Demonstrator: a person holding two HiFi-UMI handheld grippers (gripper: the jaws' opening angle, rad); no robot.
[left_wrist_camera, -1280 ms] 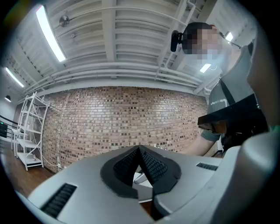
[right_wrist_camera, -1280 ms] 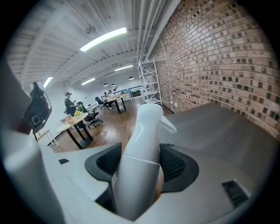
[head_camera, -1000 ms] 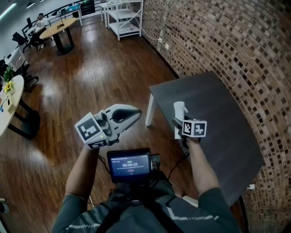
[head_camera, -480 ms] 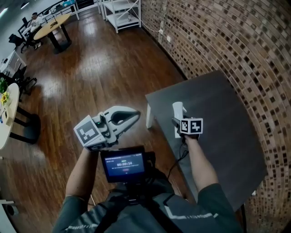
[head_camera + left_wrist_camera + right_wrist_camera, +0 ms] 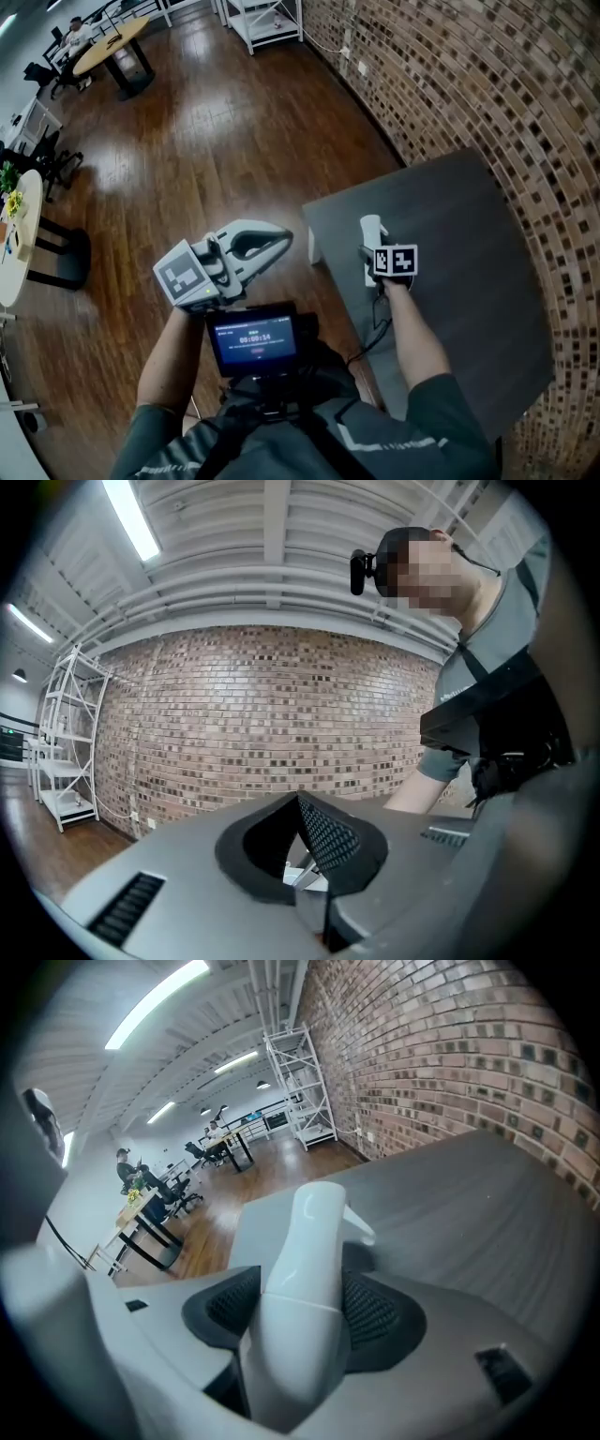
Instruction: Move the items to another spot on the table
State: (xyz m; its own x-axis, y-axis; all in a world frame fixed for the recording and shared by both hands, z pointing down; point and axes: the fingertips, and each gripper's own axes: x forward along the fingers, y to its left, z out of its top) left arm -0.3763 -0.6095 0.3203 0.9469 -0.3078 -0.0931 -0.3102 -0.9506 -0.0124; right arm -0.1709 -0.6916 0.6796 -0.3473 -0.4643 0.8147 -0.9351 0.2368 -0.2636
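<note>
A white spray bottle (image 5: 371,228) is upright over the near-left part of the dark grey table (image 5: 459,234), with my right gripper (image 5: 373,264) shut on its body. In the right gripper view the bottle (image 5: 314,1227) stands between the two black pads (image 5: 380,1312), which press on its sides, and its nozzle points towards the table top (image 5: 469,1204). My left gripper (image 5: 279,236) hangs over the wooden floor, left of the table's corner, pointing level. Its jaws meet at the tips (image 5: 298,803) with nothing between them.
A brick wall (image 5: 487,84) runs along the far side of the table. Wooden floor (image 5: 206,150) lies to the left, with a white shelf rack (image 5: 267,19) and round tables with seated people far back. A small screen (image 5: 258,339) sits on my chest.
Both hands have shifted across the room together with the view. The right gripper has sunk a little towards the table top, the bottle still in it.
</note>
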